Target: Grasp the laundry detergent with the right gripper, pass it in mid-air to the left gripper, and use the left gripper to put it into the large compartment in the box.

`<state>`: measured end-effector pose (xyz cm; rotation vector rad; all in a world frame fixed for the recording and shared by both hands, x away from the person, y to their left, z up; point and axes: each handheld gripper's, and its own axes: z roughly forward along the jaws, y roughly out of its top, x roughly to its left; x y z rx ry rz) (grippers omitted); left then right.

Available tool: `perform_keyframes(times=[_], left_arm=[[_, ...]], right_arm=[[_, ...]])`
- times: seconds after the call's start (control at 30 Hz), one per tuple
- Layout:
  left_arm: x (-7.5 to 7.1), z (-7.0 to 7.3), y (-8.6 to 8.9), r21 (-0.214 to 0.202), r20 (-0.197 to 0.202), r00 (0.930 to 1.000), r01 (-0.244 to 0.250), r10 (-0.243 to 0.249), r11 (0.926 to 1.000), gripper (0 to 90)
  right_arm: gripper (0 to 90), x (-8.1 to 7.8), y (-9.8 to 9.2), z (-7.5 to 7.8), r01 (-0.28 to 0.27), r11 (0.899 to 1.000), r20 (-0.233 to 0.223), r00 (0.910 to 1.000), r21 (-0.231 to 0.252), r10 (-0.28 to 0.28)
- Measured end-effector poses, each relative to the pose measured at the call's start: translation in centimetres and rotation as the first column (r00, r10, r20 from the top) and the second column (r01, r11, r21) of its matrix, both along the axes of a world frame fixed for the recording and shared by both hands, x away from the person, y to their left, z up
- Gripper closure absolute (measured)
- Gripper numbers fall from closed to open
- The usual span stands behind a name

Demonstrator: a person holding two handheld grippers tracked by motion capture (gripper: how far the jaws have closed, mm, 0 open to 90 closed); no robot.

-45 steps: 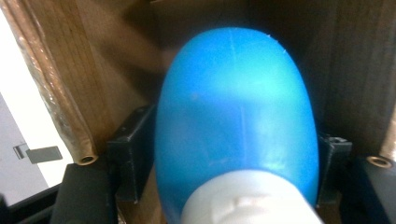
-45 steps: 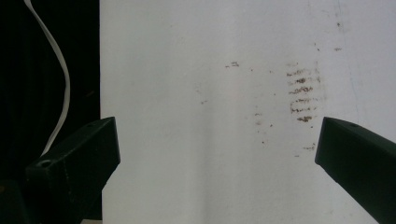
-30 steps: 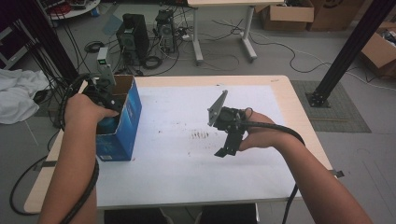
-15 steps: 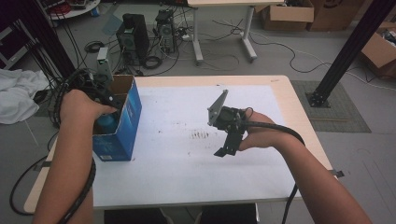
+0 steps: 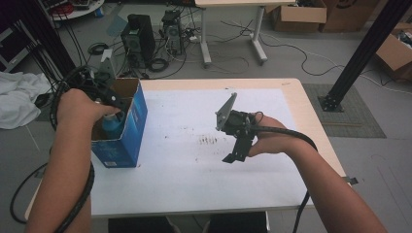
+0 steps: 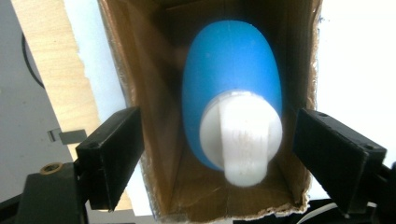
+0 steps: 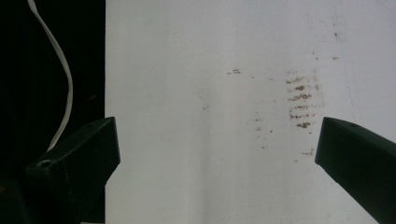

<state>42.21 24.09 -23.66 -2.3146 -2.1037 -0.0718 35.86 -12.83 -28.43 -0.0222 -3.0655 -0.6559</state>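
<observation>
An open blue carton [image 5: 127, 138] with a brown cardboard inside [image 6: 154, 93] stands at the table's left edge. A blue bottle [image 6: 231, 70] with a white cap [image 6: 243, 135] sits down in it, cap toward the camera, and also shows in the carton mouth as the blue bottle [image 5: 111, 127]. My left gripper [image 5: 108, 93] hovers over the carton mouth; in its own view the left gripper [image 6: 224, 158] is open, its jaws wider than the carton and touching nothing. My right gripper [image 5: 234, 154] hangs over mid-table; the right gripper [image 7: 210, 158] is open and empty.
The white table top [image 5: 184, 165] carries brown smudges [image 7: 301, 100] beneath the right gripper. Its wooden rim [image 5: 311, 111] shows at the right. Computer towers [image 5: 138, 36], cables and cardboard boxes [image 5: 398, 48] lie on the floor beyond. A white cloth [image 5: 17, 104] lies left.
My left hand and gripper have drawn slightly up and back from the carton mouth, and the bottle stays inside. The right gripper has held still.
</observation>
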Motion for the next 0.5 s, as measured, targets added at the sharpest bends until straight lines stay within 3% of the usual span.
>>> perform_keyframes(times=[0.5], left_arm=[[-0.3, 2.4, -1.7, 0.036, 0.032, 0.9938, 0.105, -0.106, 0.9938, 9.1]], right_arm=[[0.0, 0.2, -0.1, -0.2, 0.008, 1.000, -0.005, 1.0000, -0.001, -0.008]])
